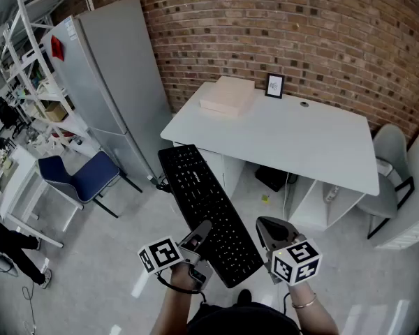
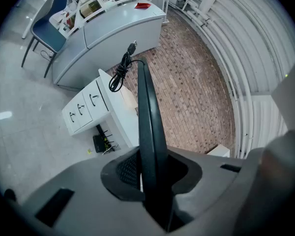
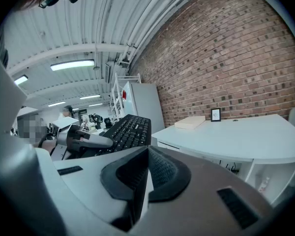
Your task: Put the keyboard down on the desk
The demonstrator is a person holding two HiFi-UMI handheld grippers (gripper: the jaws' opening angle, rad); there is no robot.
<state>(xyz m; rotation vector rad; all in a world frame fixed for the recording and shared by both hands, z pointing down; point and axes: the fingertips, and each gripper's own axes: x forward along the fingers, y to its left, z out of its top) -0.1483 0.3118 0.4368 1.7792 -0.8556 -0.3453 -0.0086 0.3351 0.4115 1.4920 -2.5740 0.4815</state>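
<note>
Head view: the black keyboard [image 1: 206, 208] hangs in the air short of the white bench [image 1: 300, 138], its long axis running from 5 to 11 o'clock. The left gripper [image 1: 197, 237] grips its near end, and the bare benchtop lies toward 1 o'clock.

Left gripper view: the jaws are clamped on the keyboard, seen edge-on and rising toward 12.

Right gripper view: the right gripper [image 3: 145, 171] has its jaws together with nothing between them — the keyboard sits at 10 o'clock.

keyboard [image 1: 208, 211]: in my left gripper [image 1: 201, 230], before the desk [image 1: 300, 145]
box [image 1: 227, 95]: on the desk, left of the frame [image 1: 274, 85]
chair [image 1: 84, 176]: to my left
</note>
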